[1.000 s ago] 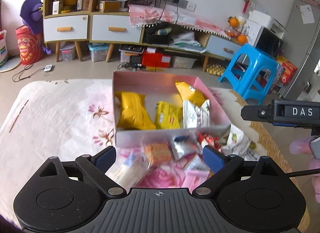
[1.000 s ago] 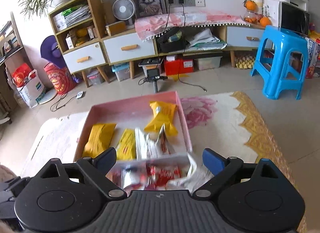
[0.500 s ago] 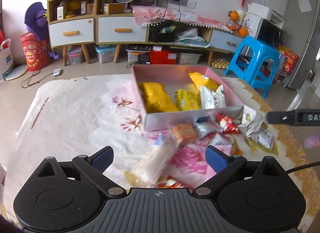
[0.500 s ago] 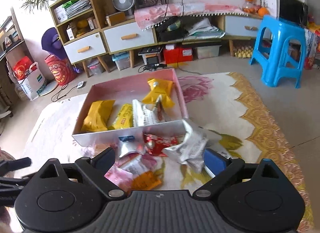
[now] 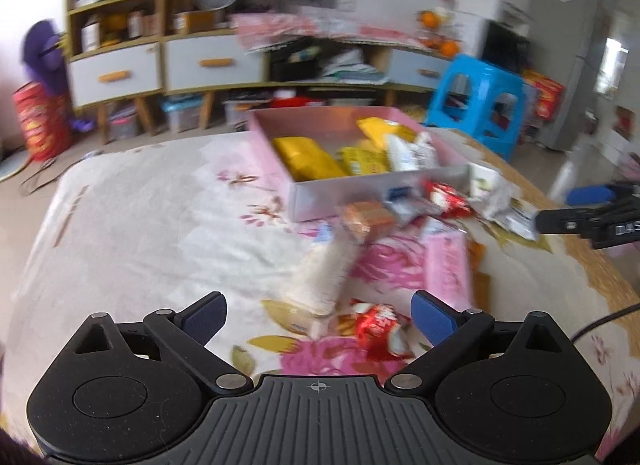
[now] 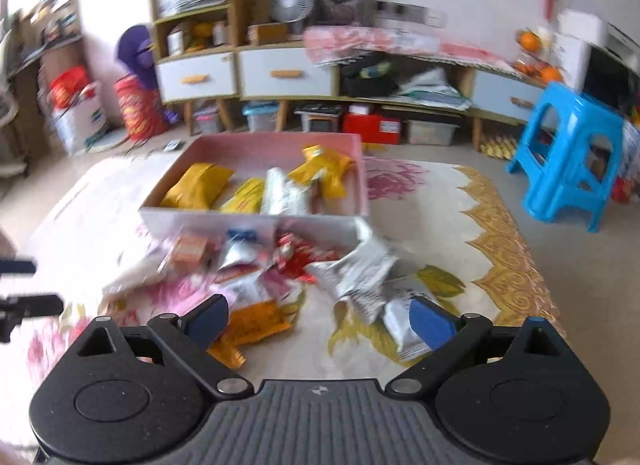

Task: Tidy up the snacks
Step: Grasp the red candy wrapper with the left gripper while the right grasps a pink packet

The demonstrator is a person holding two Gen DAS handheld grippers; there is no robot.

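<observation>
Pink cardboard box (image 6: 256, 221) on the floral worktop (image 5: 140, 233) holds yellow packets (image 6: 198, 185) and a silvery pouch (image 6: 280, 195); crinkly foil snacks (image 6: 356, 271) lie scattered just before it. Both grippers (image 5: 318, 315) (image 6: 318, 321) hover, jaws spread, empty.

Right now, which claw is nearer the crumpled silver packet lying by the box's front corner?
Right. The right claw hangs just short of the silver packet, its fingers apart either side. The left claw sits over the red wrapper, farther off to that packet's left.
</observation>
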